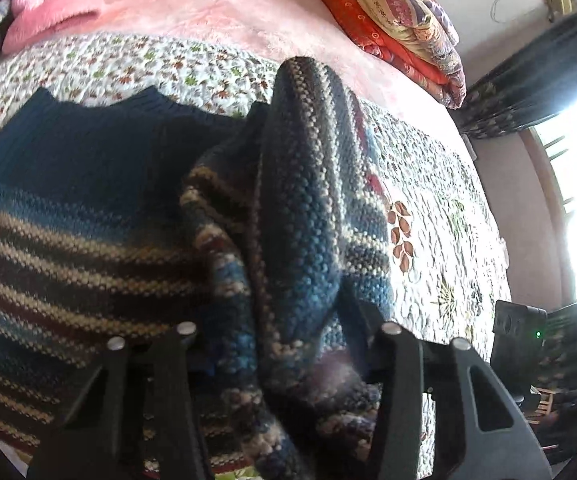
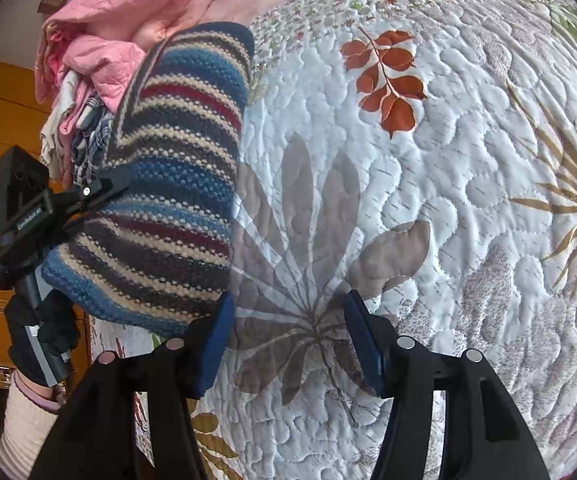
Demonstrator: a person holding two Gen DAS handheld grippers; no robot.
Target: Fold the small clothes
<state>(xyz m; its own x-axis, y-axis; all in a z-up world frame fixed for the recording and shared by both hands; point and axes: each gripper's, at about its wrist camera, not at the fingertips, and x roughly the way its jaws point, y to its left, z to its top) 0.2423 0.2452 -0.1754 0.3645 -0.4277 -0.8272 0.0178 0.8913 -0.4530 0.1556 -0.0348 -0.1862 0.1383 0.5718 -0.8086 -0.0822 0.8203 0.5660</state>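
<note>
Near jaws of the left gripper [image 1: 284, 344] clamp the striped sweater [image 1: 88, 216]; right gripper [image 2: 288, 334] gapes above the quilt [image 2: 448, 160].

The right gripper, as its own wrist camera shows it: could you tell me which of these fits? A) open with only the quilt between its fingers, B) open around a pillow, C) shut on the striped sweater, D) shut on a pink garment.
A: in the right wrist view the right gripper stands open, its blue pads wide apart over the bare quilt, while the striped sweater is held by the left gripper.
</note>
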